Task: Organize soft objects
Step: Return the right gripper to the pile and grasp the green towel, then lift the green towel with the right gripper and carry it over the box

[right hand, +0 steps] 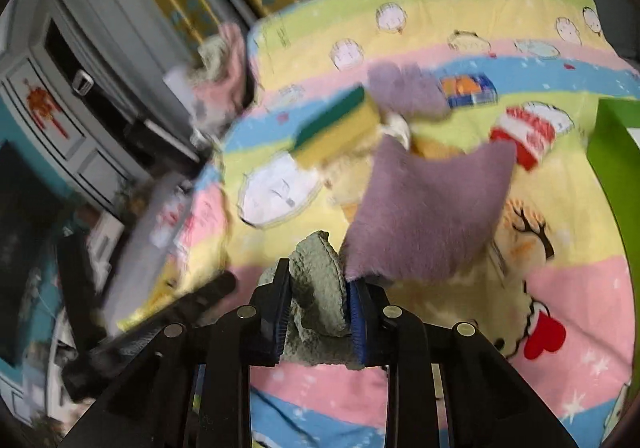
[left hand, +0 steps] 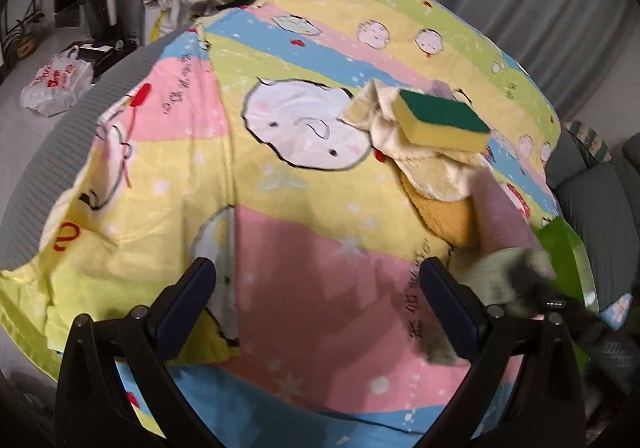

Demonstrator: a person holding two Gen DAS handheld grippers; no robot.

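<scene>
A green cloth [right hand: 320,288] is pinched between the right gripper's [right hand: 318,290] fingers, above the sheet's [right hand: 560,288] near edge; a purple cloth [right hand: 432,208] lies just beside it; a sponge [left hand: 442,119] sits on a cream cloth [left hand: 420,164] further in; the left gripper [left hand: 318,304] has its fingers spread, holding nothing.

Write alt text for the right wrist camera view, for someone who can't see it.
The right gripper pinches a grey-green cloth above a cartoon-print bedsheet. Beyond lie a purple cloth and a yellow-and-green sponge.
</scene>
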